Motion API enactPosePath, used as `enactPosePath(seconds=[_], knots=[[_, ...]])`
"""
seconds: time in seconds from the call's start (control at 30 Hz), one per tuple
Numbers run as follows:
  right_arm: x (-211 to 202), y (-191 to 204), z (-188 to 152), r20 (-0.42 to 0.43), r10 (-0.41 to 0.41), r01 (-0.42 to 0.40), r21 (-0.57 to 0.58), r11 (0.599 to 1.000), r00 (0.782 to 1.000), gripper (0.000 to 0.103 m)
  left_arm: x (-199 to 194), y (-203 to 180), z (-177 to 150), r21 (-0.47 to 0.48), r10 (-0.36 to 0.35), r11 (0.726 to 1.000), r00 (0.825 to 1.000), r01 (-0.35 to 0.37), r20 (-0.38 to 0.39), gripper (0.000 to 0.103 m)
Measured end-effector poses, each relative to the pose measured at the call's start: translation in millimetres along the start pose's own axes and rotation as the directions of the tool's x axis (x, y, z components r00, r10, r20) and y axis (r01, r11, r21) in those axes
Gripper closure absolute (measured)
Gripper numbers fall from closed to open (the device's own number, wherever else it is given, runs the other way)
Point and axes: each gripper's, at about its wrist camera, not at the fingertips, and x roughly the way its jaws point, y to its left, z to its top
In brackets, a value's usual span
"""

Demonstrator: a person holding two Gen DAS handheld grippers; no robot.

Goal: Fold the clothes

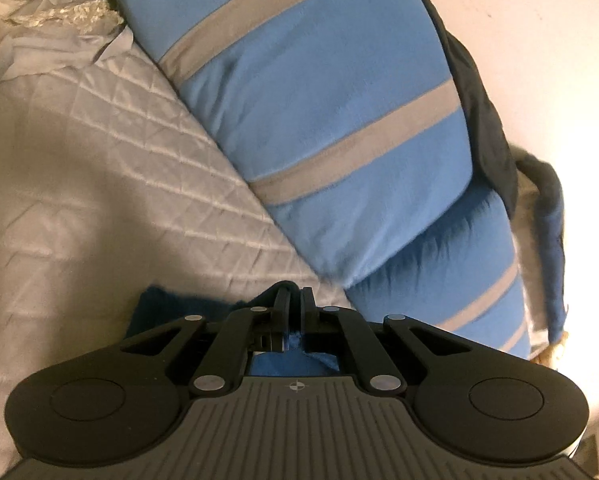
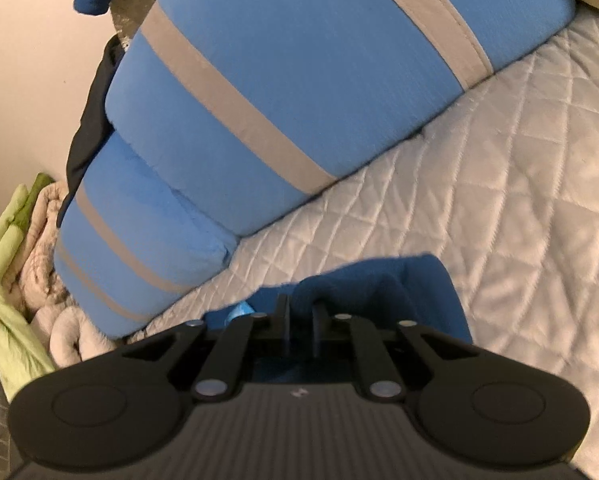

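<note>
A dark blue garment (image 2: 399,292) is held up over a quilted white bedspread (image 2: 519,200). My right gripper (image 2: 301,312) is shut on a bunched fold of this cloth, which drapes past the fingers to the right. In the left wrist view my left gripper (image 1: 295,300) is shut on another edge of the dark blue garment (image 1: 167,300); cloth shows between and under the fingers. Most of the garment hangs below both grippers, out of sight.
Light blue cushions with grey stripes (image 1: 319,92) (image 2: 299,80) lean against a pale wall (image 1: 539,40). A dark cloth (image 1: 483,120) lies behind them. A green garment (image 2: 7,280) and beige bedding (image 2: 59,320) pile at the left. The bedspread (image 1: 79,180) spreads in front.
</note>
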Motion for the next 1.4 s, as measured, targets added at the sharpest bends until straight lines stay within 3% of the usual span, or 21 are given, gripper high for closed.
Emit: enactPosePath(seconds=[0.1,0.13,0.17,0.2,0.23,0.3,0.37,0.43,0.57,0.87,1.13,1.4], knots=[[7,5,3,0.024,-0.02,0.021,-0.032,0.999,1.0,0.092,16,3,7,-0.021,0.007,1.0,1.0,-0.007,0.01,0.095],[6,7,1,0.028,-0.035,0.036,-0.054,0.998,0.999,0.087,22,5,8,-0.019,0.01,1.0,1.0,-0.01,0.012,0.084],[5,9,-1,0.032,-0.05,0.052,-0.076,0.996,0.998,0.061,26,5,8,-0.014,0.016,1.0,1.0,-0.016,0.017,0.067],[5,11,-3,0.036,-0.065,0.068,-0.098,0.993,0.997,0.05,25,4,5,0.004,0.034,0.999,0.999,-0.034,0.036,0.06],[4,13,-5,0.04,-0.08,0.084,-0.12,0.989,0.996,0.033,24,2,2,0.026,0.049,0.998,0.997,-0.05,0.054,0.05],[3,17,-8,0.05,-0.109,0.116,-0.163,0.98,0.993,0.028,17,-7,-6,0.115,0.071,0.99,0.995,-0.078,0.068,0.043],[2,21,-12,0.061,-0.138,0.147,-0.206,0.967,0.989,0.019,10,-19,-15,0.233,0.12,0.963,0.991,-0.132,0.065,0.038],[1,25,-16,0.074,-0.166,0.179,-0.247,0.952,0.983,0.013,0,-30,-26,0.345,0.185,0.917,0.98,-0.201,0.079,0.037],[-3,33,-24,0.1,-0.219,0.24,-0.329,0.913,0.971,0.001,-29,-41,-49,0.481,0.224,0.839,0.967,-0.254,0.12,0.037],[-107,57,-45,0.146,-0.283,0.318,-0.494,0.809,0.948,0.0,-124,-82,-86,0.633,0.235,0.722,0.959,-0.281,0.158,0.036],[-244,61,-32,0.242,-0.238,0.329,-0.489,0.808,0.941,0.0,-221,-119,-100,0.701,0.167,0.66,0.962,-0.27,0.214,0.031],[-345,37,-25,0.317,-0.212,0.345,-0.456,0.821,0.924,0.0,-279,-137,-126,0.721,0.064,0.667,0.979,-0.187,0.194,0.024]])
